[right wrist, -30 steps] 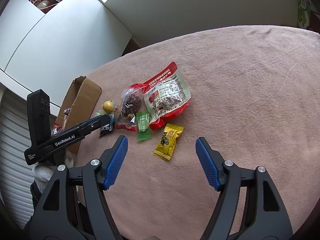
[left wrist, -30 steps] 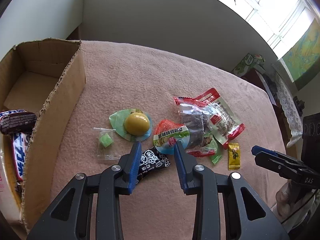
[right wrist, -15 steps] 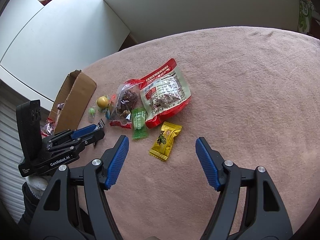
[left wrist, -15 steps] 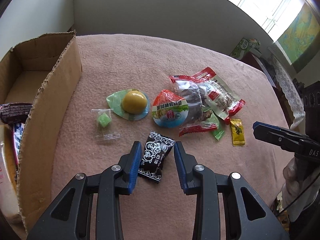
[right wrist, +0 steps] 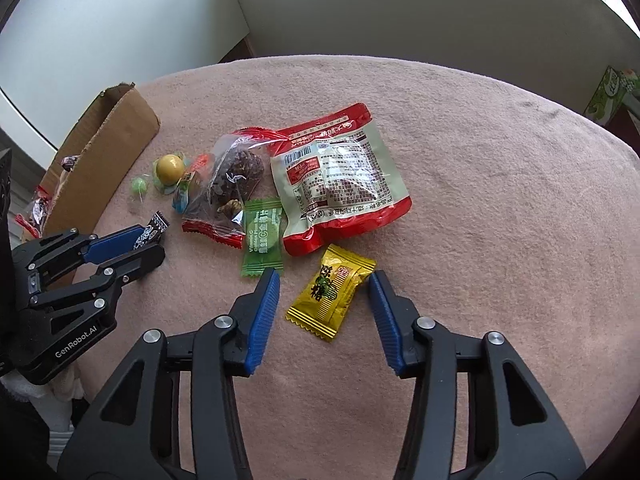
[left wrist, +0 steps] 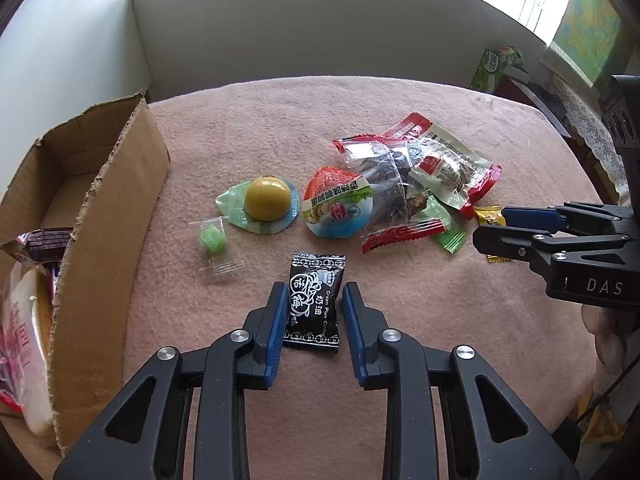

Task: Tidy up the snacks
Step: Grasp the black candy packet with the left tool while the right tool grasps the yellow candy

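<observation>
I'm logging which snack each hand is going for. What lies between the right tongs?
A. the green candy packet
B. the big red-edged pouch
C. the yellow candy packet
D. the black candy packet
C: the yellow packet lies on the cloth between the open blue fingers of the right tongs; the green packet sits just beyond the left finger.

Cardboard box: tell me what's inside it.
In the cardboard box, near its front end, lie a dark brown wrapped bar and a pale packet with red print. The far end shows bare floor. The near wall hides the rest.
</observation>
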### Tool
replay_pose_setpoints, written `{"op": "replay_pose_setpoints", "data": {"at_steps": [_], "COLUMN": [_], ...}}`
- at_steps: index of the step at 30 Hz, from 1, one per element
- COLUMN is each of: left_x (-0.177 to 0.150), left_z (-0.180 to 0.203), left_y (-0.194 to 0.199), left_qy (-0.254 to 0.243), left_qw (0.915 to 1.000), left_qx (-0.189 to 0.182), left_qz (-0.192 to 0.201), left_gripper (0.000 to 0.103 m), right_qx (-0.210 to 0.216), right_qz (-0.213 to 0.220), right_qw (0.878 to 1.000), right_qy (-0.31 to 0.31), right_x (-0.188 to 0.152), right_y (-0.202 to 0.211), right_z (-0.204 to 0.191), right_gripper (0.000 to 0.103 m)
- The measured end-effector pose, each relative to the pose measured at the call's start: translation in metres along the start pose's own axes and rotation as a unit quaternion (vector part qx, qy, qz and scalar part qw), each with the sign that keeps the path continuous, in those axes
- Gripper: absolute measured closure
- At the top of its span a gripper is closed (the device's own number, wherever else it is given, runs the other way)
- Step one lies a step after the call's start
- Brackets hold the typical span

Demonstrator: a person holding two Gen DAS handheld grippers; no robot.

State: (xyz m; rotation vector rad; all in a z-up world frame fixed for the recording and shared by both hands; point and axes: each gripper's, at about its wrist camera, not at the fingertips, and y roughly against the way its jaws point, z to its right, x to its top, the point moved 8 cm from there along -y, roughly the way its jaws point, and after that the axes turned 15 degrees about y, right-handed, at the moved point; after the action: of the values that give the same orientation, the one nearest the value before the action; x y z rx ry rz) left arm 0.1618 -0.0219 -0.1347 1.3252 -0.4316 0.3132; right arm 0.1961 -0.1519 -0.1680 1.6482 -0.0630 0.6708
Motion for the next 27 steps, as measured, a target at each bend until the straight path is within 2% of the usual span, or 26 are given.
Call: {"op": "replay_pose_setpoints", "data": {"at_steps": [3, 10, 15, 27], "left_x": [-0.002, -0.005, -0.009, -0.013], "left_z": [-0.003, -0.003, -0.001, -0.005], "left_y": [0.002, 0.006, 0.015, 0.041], "left_qy": [0.006, 0.022, 0.026, 0.032], "left_qw": [1.0000, 0.9997, 0.9994, 0.9983], "left_qx": [-0.005, -0.013, -0.023, -0.042], "left_qz": [0.001, 0.004, 0.008, 0.026], "left_gripper": [0.080, 0.080, 0.080, 0.080], "right_qx": [-0.024, -0.011, -0.005, 0.007], "right_qz": [-0.006, -0.002, 0.013, 0.035], "right_qw": [0.999, 1.000, 1.000, 0.999], "right_qy": [0.025, 0.021, 0.011, 0.005], "right_x": [-0.002, -0.011, -0.015, -0.020], "right_y": [0.000, 0.007, 0.022, 0.045], "right_z": [-0.003, 0.002, 0.004, -0.005], "right_gripper": [0.076, 0.079, 0.091, 0.094]}}
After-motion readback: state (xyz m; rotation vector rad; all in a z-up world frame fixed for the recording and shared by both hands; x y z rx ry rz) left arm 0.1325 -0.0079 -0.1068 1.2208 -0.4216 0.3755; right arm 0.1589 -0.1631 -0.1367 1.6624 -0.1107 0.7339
